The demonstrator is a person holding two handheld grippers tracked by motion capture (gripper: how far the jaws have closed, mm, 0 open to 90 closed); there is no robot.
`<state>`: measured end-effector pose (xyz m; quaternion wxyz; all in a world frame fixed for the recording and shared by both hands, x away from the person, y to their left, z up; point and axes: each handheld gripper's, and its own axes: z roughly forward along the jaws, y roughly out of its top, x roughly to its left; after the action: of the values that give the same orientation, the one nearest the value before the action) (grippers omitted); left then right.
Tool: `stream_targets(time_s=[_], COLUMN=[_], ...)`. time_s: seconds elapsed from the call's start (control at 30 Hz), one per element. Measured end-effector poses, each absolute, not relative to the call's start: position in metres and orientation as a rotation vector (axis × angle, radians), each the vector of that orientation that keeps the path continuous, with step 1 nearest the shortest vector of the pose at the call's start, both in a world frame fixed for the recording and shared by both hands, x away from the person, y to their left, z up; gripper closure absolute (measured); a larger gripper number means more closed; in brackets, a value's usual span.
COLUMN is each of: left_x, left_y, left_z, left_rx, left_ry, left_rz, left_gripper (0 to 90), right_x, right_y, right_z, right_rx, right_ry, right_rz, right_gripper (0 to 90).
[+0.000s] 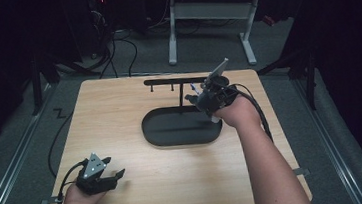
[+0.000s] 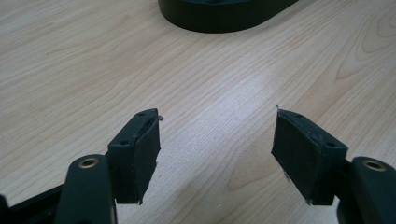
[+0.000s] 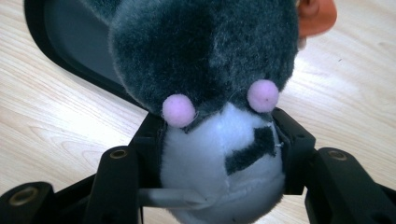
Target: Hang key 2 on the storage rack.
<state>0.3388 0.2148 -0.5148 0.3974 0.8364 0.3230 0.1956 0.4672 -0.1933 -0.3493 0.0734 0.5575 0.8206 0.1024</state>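
Note:
My right gripper (image 3: 219, 125) is shut on a plush toy (image 3: 205, 51) with dark grey fur, a white face, two pink cheek dots and an orange bit at the top right. Its pads press on both sides of the white part. In the high view the right gripper (image 1: 195, 100) hangs above the right end of a black oval tray (image 1: 172, 135), beside a black T-shaped hook stand (image 1: 177, 81). The tray's rim (image 3: 51, 51) lies behind the toy. My left gripper (image 1: 116, 175) rests low at the table's front left, its jaws (image 2: 217, 135) open with bare wood between them.
The wooden table (image 1: 120, 118) has bare room on its left half and along the front. The tray's edge (image 2: 224, 16) lies ahead of the left gripper. Cables trail off the table's left side, and a white-legged desk (image 1: 208, 14) stands beyond the far edge.

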Motion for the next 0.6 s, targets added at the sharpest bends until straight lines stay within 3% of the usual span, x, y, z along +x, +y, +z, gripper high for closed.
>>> stream_targets(time_s=[0.6], left_x=[0.339], left_y=[0.211], left_z=[-0.517], left_rx=[2.133], left_ry=[0.809], left_rz=[0.486], left_gripper=[32.5], right_x=[0.473], right_y=[-0.19], right_z=[-0.391], right_rx=[1.681], right_ry=[2.471], right_rz=[0.417], right_gripper=[46.0])
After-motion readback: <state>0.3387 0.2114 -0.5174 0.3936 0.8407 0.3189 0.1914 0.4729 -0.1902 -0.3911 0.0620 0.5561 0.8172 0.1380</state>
